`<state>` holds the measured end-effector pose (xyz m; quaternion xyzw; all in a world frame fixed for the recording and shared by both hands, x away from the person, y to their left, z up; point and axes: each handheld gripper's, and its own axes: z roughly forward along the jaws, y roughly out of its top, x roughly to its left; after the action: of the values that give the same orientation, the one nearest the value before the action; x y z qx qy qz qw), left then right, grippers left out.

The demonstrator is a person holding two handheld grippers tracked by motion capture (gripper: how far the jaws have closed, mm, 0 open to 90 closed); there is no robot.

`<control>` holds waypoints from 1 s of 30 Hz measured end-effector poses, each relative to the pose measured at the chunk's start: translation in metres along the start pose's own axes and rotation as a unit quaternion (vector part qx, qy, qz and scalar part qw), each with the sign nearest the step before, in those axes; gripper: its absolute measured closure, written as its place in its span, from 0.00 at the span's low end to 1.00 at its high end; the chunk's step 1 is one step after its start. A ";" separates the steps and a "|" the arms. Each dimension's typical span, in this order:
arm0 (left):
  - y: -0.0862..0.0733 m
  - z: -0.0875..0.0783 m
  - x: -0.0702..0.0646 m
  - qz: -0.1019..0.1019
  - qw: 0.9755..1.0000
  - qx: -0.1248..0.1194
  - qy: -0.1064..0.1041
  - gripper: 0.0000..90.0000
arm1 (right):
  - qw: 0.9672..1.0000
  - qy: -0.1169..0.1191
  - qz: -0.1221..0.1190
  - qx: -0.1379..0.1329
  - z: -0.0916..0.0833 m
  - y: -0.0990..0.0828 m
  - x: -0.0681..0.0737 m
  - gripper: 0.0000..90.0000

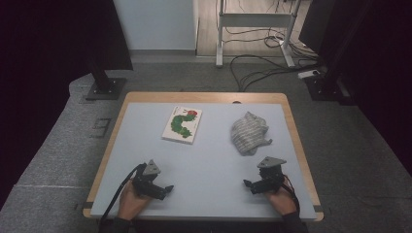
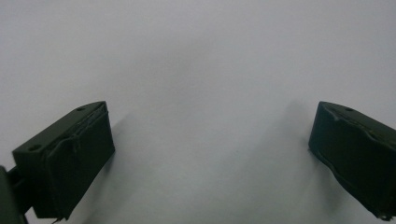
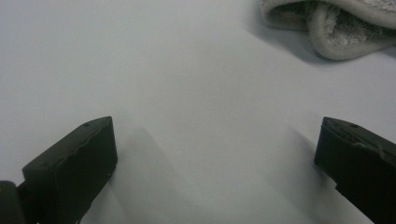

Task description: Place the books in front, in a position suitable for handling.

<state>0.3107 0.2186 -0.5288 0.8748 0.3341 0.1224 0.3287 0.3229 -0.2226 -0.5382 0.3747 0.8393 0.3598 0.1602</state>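
Close by, the left gripper (image 1: 167,188) and right gripper (image 1: 246,184) rest low on the pale table (image 1: 209,160), jaws spread wide, gripping nothing. Farther off lies a crumpled striped cloth (image 1: 248,132); left of it, a caterpillar picture book (image 1: 182,124) lying flat.

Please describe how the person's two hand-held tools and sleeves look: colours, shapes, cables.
Both tools are black. The left tool and the right tool each carry a grey three-cornered plate on top, and a black cable trails from each toward the person. Each has two blocky black jaws with flat, slightly worn pads. The sleeves at the wrists look dark.
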 end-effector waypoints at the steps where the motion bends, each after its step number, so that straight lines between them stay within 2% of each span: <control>1: 0.000 0.000 0.000 0.000 1.000 0.000 0.000 0.00 | 1.000 -0.001 -0.001 0.000 0.000 0.000 0.000 0.00; 23: 0.000 0.000 0.000 -0.001 1.000 0.000 0.000 0.00 | 1.000 0.001 0.000 0.004 0.000 0.001 -0.001 0.00; 30: 0.000 0.000 0.000 -0.001 1.000 0.000 0.000 0.00 | 1.000 0.001 0.008 0.010 -0.001 0.003 -0.002 0.02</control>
<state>0.3108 0.2187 -0.5289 0.8746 0.3347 0.1223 0.3289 0.3250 -0.2229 -0.5347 0.3825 0.8400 0.3534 0.1524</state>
